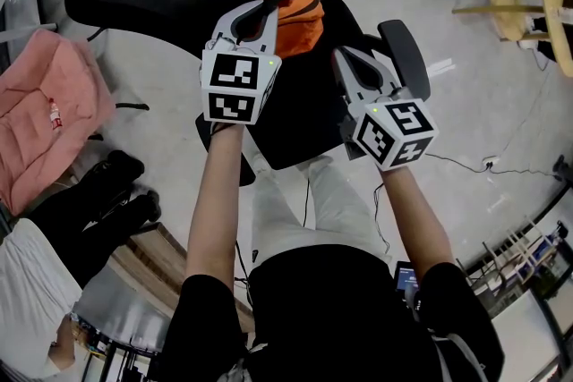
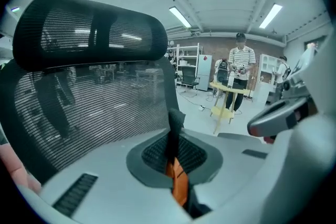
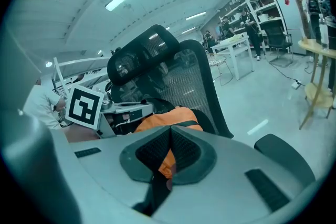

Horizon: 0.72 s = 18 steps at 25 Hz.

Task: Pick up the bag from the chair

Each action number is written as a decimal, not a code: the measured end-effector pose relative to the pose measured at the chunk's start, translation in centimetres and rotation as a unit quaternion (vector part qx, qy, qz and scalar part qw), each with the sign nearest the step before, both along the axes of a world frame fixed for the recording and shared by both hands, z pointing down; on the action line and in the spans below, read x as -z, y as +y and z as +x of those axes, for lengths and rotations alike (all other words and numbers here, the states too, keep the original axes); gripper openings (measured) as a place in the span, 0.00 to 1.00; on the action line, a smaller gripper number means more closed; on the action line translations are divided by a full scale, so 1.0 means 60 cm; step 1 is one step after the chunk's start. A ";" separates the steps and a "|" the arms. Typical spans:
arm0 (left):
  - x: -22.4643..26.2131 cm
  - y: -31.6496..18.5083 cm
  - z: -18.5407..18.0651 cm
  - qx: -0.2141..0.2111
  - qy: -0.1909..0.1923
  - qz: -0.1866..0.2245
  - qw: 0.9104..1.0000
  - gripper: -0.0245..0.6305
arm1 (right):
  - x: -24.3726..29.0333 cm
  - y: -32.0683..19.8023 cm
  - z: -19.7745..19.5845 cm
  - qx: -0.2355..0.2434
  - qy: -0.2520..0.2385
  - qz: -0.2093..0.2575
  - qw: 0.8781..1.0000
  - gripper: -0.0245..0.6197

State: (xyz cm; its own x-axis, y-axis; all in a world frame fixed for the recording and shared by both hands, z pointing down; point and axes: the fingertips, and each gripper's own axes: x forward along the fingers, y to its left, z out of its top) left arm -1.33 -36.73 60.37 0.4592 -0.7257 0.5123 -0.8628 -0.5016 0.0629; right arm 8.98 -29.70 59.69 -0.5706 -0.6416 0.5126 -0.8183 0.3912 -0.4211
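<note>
the person's dark top [image 1: 331, 318] is filling the bottom of the head view, and the left forearm [image 1: 219, 192] and right forearm [image 1: 416, 210] are reaching out from it toward a black mesh chair [image 1: 300, 125]. the orange bag [image 1: 300, 18] is lying on the chair's seat, up against the backrest.

the left gripper [image 1: 269, 6] is sitting at the near top edge of the bag. in the left gripper view its jaws are pressing together on a black strap [image 2: 174, 120] of the bag. the strap is standing up out of the pinch, and a fold of orange fabric is showing just beneath the pads.

the right gripper [image 1: 347, 58] is hovering over the seat just to the right of the bag, between it and the chair's armrest [image 1: 405, 54]. the head view is showing it apart from the bag. in the right gripper view its jaws are meeting tip to tip with nothing caught between the pads. the orange of the bag is showing beyond them through the gap lower down.

a pink garment [image 1: 45, 116] is lying off to the left, well apart from the chair.
</note>
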 end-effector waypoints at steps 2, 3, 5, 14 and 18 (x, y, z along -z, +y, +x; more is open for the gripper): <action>0.004 0.002 0.006 -0.001 0.006 -0.002 1.000 0.05 | 0.002 0.000 0.004 -0.001 0.000 0.000 1.000 0.04; 0.006 0.002 0.009 -0.001 0.011 -0.002 1.000 0.05 | 0.004 0.000 0.006 -0.002 0.000 0.000 1.000 0.04; 0.011 0.007 0.012 -0.001 0.021 -0.002 1.000 0.05 | 0.010 0.001 0.007 -0.004 -0.001 0.002 1.000 0.04; 0.027 0.032 0.006 0.008 0.042 -0.001 0.999 0.05 | 0.028 0.008 0.005 -0.007 -0.001 0.010 1.000 0.04; 0.046 0.043 0.010 0.012 0.062 0.007 0.998 0.05 | 0.047 0.004 0.000 -0.003 0.000 0.019 1.000 0.04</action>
